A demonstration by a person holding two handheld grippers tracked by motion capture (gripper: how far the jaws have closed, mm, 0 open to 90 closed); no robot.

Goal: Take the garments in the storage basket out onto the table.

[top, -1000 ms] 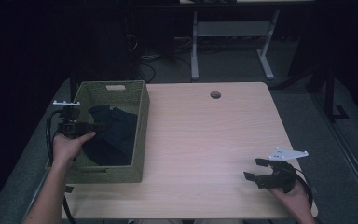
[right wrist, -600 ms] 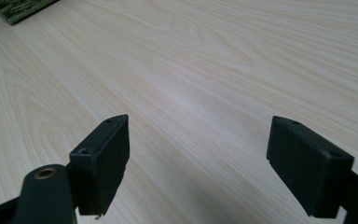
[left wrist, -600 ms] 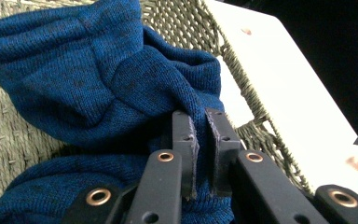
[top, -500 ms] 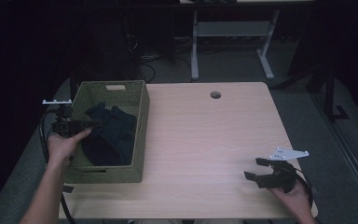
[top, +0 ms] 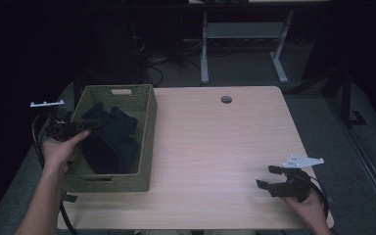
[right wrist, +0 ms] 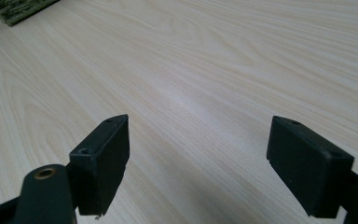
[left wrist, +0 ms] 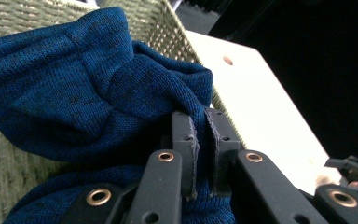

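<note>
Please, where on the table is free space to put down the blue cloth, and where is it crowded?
The table is bare from the basket across to the right gripper, and back to the round hole. The left edge is crowded: there the left gripper pinches the blue cloth inside the basket.

**Black linkage grippers, bare forearms**

Both forearms are seen bare at the bottom of the high view, no sleeves being worn. The left gripper (top: 66, 128) and right gripper (top: 286, 183) are built of matte black links, joined by brass-ringed rivets. Flat rectangular pads with small screw holes are carried on the jaws. A pale grey three-cornered plate is mounted on each, and black cables are trailed.
</note>
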